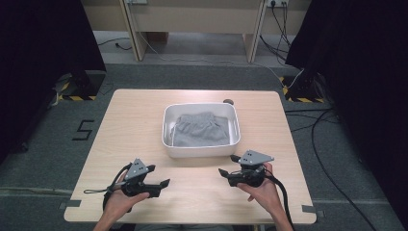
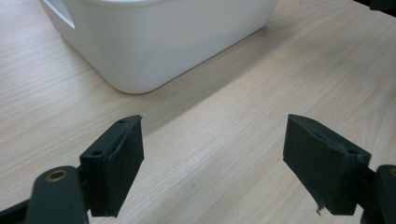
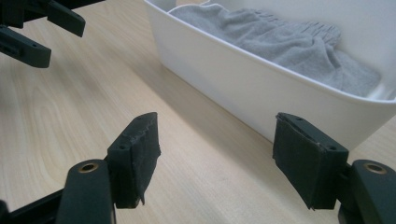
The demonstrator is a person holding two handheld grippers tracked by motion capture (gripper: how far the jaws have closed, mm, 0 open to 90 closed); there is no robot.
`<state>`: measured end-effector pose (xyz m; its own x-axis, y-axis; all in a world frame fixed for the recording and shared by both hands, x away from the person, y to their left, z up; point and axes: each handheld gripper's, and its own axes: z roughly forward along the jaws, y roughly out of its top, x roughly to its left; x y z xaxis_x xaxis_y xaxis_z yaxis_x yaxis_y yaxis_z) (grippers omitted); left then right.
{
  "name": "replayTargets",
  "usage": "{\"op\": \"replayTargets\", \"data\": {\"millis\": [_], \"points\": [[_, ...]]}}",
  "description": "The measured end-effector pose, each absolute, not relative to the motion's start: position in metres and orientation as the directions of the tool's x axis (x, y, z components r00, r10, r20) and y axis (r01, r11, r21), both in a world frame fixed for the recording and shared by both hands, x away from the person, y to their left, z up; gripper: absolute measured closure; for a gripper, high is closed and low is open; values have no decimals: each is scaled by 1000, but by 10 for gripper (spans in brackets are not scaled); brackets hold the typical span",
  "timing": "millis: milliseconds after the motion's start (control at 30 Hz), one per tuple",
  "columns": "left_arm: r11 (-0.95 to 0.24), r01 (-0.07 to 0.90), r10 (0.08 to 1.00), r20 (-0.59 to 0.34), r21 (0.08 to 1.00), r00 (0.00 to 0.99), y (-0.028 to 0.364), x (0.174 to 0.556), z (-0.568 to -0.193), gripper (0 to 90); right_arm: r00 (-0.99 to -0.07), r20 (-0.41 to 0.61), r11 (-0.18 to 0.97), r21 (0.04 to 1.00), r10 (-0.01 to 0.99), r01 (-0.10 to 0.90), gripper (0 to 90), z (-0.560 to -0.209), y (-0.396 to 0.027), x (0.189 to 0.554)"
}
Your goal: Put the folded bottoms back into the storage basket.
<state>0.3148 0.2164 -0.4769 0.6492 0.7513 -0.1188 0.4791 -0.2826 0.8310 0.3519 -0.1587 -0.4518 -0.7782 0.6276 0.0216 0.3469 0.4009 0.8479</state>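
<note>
Both grippers, left and right, rest on the bench, fingers spread, near a bin holding cloth.

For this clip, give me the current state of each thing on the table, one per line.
Left gripper: open, holding nothing, near the table.
Right gripper: open, holding nothing, in front of the tub.
White tub: upright on the table, no lid.
Grey cloth: crumpled, lying inside the tub.
Table: bare wood around the tub.
</note>
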Motion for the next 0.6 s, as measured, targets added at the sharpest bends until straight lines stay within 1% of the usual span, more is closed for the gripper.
{"op": "replayTargets", "data": {"millis": [233,600], "points": [[-285,484,757,-116,827,643,221,312,-481,199,-775,20,416,835,632,361,315,-459,-158,349],[-297,502,761,-116,812,638,223,308,-492,198,-755,38,415,817,654,401,310,-474,-169,343]]}}
